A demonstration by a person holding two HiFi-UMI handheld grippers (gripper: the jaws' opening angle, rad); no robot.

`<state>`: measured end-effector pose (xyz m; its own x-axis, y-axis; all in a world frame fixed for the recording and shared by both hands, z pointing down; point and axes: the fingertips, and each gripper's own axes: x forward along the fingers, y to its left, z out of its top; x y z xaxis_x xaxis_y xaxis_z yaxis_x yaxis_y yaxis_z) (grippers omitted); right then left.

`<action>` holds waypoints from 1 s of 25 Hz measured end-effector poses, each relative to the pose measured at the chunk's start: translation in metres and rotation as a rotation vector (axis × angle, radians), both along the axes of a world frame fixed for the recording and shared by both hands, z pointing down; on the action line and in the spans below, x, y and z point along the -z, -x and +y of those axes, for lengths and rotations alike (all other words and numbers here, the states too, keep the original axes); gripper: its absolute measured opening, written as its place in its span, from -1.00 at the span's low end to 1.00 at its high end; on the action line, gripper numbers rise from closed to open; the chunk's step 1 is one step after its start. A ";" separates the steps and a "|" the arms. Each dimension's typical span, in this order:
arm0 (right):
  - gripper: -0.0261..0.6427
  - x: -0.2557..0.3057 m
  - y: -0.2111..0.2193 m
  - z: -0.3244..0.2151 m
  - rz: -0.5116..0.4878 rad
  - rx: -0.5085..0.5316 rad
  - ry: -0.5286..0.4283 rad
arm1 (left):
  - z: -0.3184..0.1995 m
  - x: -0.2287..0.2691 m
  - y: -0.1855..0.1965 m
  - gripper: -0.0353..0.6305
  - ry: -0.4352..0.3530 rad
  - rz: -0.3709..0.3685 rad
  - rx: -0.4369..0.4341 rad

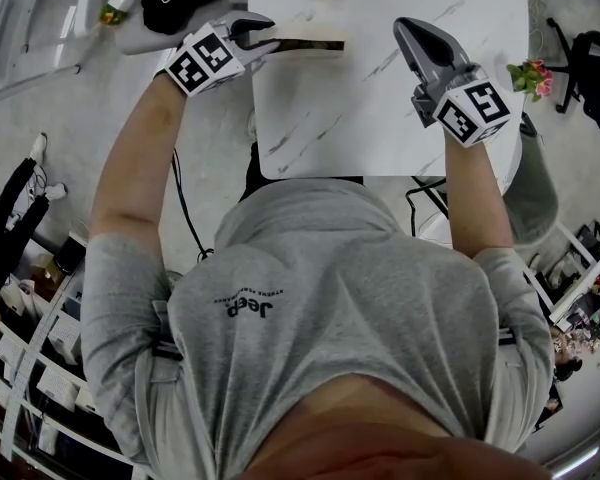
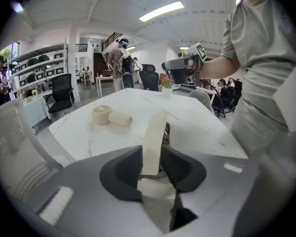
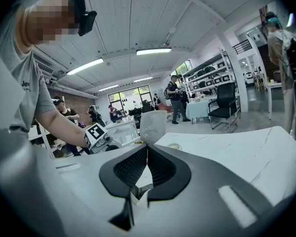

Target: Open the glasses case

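Observation:
The glasses case (image 1: pixel 315 44) lies at the left edge of the white marble table (image 1: pixel 380 118). My left gripper (image 1: pixel 265 40) reaches it from the left. In the left gripper view its cream lid (image 2: pixel 154 132) stands upright between the two dark pads, and my left gripper (image 2: pixel 151 153) is shut on that lid, with the darker base showing just behind it. My right gripper (image 1: pixel 405 30) hovers over the table's right part, apart from the case. Its jaws (image 3: pixel 147 149) are shut with nothing in them. It also shows across the table as the right gripper (image 2: pixel 180 67).
A round cream ribbed object (image 2: pixel 101 113) and a cream cylinder (image 2: pixel 121 118) lie on the far side of the table. A pot of pink flowers (image 1: pixel 533 76) stands to the right. Office chairs, shelves and people fill the room behind.

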<state>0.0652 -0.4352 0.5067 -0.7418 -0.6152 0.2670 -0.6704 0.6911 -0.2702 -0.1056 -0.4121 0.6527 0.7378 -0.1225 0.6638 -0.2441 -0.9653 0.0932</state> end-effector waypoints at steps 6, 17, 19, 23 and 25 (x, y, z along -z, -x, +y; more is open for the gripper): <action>-0.90 0.000 -0.002 0.000 0.004 -0.005 -0.002 | -0.008 0.004 0.000 -0.49 -0.050 0.001 0.017; -0.91 -0.002 -0.011 0.001 0.007 -0.021 0.003 | -0.032 -0.002 0.006 -0.63 -0.057 -0.026 0.064; -0.91 -0.002 -0.012 0.002 0.007 -0.022 0.004 | -0.036 -0.003 0.006 -0.64 -0.063 -0.037 0.068; -0.90 -0.006 -0.014 0.004 0.008 -0.023 0.007 | -0.046 -0.009 0.007 -0.63 -0.089 -0.076 0.072; -0.90 -0.006 -0.016 0.004 0.008 -0.026 0.008 | -0.049 -0.011 0.006 -0.63 -0.105 -0.097 0.068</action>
